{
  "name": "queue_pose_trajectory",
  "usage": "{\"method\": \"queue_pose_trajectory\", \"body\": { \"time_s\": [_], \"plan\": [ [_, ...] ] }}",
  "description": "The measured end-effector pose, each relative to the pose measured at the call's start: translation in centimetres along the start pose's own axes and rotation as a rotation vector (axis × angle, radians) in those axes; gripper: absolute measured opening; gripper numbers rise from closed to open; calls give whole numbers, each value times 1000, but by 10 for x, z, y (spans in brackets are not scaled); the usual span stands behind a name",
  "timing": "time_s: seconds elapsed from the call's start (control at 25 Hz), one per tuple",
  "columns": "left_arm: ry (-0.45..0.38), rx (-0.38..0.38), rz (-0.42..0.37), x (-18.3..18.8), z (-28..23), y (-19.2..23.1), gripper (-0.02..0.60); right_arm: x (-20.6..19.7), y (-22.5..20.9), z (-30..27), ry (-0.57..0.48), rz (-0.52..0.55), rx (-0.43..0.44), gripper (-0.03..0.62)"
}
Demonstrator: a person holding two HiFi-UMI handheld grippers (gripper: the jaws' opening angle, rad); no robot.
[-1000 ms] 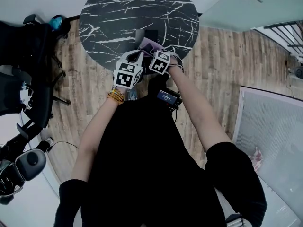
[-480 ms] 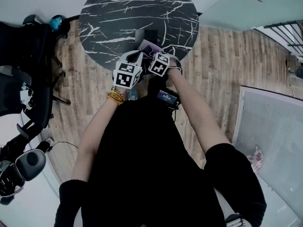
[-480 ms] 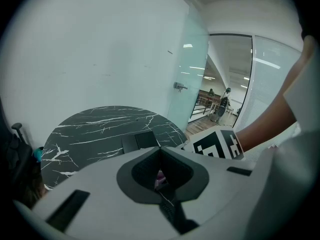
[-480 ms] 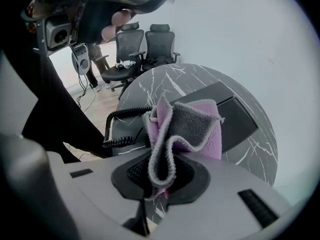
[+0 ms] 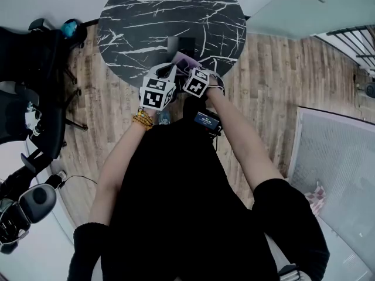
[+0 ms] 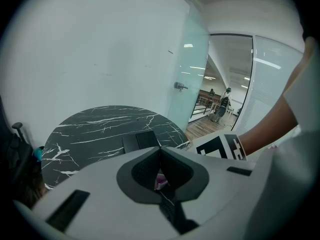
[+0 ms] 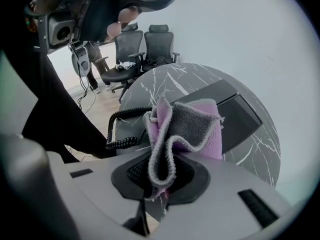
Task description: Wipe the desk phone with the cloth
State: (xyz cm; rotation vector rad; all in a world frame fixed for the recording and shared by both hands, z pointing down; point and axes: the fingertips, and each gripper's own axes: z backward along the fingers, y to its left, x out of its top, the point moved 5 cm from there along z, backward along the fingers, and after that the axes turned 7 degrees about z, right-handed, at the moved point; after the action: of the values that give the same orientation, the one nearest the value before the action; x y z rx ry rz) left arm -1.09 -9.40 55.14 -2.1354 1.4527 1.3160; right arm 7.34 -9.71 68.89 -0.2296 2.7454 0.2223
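A black desk phone [image 5: 181, 44] lies on the round black marble table [image 5: 146, 16], near its front edge. Both grippers hover close together just in front of it. My right gripper [image 5: 186, 69] is shut on a pink and grey cloth [image 7: 187, 129], which stands folded up out of its jaws. Beyond the cloth are the phone's body [image 7: 235, 111] and its coiled cord [image 7: 125, 119]. My left gripper [image 5: 170, 70] is shut, its tips touching. A sliver of pink [image 6: 160, 183] shows through the hollow behind them. The phone [image 6: 142, 140] lies ahead of it.
Black office chairs [image 5: 23, 69] stand left of the table on the wooden floor, and two more chairs [image 7: 150, 46] show behind it. A frosted glass door [image 6: 187, 84] is at the table's far right. A small device [image 5: 205, 120] hangs at the person's chest.
My right gripper has drifted slightly down and left, closer to the left one, with the cloth still in it. The left gripper has barely moved.
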Motion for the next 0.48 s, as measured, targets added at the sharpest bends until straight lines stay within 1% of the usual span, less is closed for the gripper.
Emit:
{"method": "queue_pose_trajectory", "body": {
  "time_s": [0.16,0.48],
  "plan": [
    [1,0,2,0,1,0,12,-1,5,0,-14,-40,4,54],
    [-4,2,4,1,2,3,12,-1,14,-2,-20,-82,5,54]
  ]
}}
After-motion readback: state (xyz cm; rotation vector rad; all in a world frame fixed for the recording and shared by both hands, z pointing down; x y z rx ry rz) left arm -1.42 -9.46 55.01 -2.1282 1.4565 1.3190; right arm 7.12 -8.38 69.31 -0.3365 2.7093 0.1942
